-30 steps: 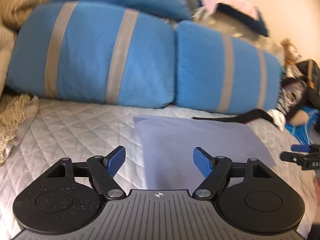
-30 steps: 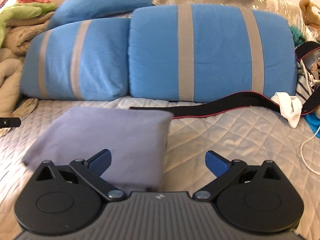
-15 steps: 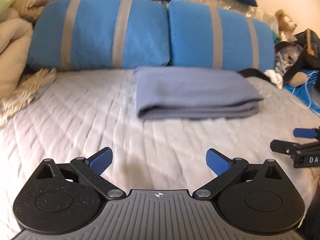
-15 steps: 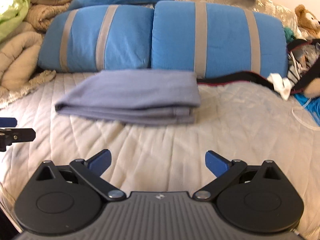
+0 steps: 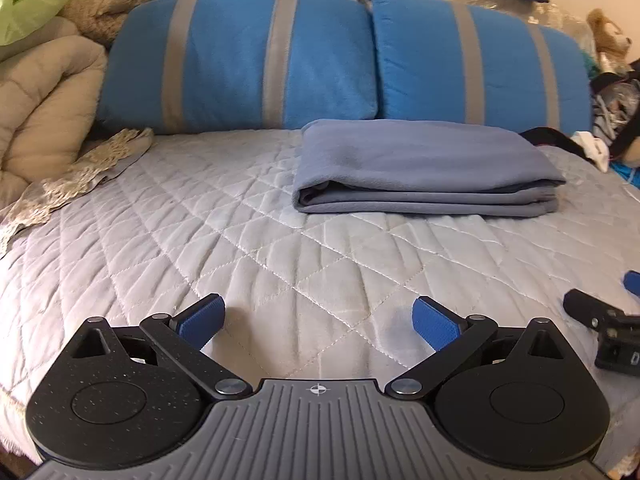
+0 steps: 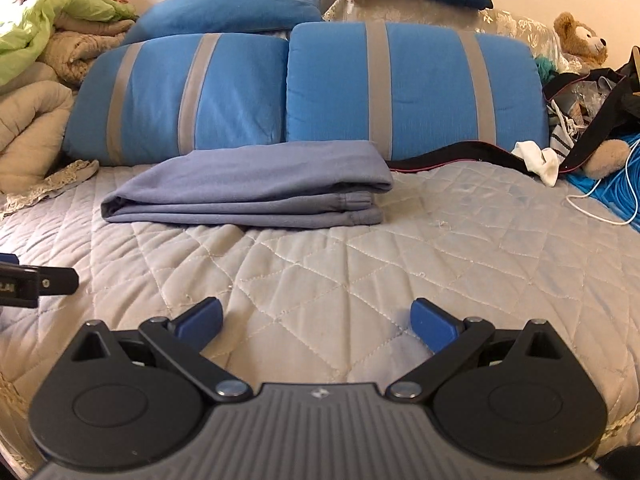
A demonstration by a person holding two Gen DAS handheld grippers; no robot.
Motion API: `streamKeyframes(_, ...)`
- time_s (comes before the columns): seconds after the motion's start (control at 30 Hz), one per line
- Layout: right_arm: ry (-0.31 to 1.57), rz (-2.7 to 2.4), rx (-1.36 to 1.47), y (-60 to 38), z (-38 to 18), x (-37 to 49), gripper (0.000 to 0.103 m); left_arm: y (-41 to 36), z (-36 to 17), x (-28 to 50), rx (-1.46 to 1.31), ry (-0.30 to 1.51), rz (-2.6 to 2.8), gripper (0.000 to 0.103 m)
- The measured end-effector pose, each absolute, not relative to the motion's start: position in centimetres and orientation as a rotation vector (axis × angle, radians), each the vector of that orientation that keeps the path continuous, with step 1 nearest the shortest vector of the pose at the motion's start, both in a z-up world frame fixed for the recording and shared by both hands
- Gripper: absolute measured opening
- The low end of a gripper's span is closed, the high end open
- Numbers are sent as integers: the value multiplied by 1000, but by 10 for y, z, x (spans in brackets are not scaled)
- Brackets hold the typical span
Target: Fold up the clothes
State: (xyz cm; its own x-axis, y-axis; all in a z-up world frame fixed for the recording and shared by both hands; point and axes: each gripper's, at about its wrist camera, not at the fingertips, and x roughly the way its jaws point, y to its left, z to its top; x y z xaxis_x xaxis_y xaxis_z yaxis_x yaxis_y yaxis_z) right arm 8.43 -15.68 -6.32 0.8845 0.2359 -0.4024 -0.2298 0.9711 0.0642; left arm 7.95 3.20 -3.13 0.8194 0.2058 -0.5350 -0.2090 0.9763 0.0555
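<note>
Both grippers, left [image 5: 318, 318] and right [image 6: 316, 318], angled down over bed [image 5: 200, 240], jaws apart, empty; folded garment [image 5: 424, 168] ahead.

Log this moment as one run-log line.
left gripper: open, empty | right gripper: open, empty | grey garment: folded, lying on quilt before blue pillows | neither gripper touching it

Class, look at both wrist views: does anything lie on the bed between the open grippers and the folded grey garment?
Nothing visible does. Only bare quilted bedspread separates the left gripper and right gripper from the folded grey garment.
</note>
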Motion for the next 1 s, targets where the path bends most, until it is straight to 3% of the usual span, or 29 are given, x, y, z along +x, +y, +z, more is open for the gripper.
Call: streamKeyframes(1.0, 413, 215, 11, -151, -64, 78, 103, 27, -33, 67, -12, 565, 228, 103)
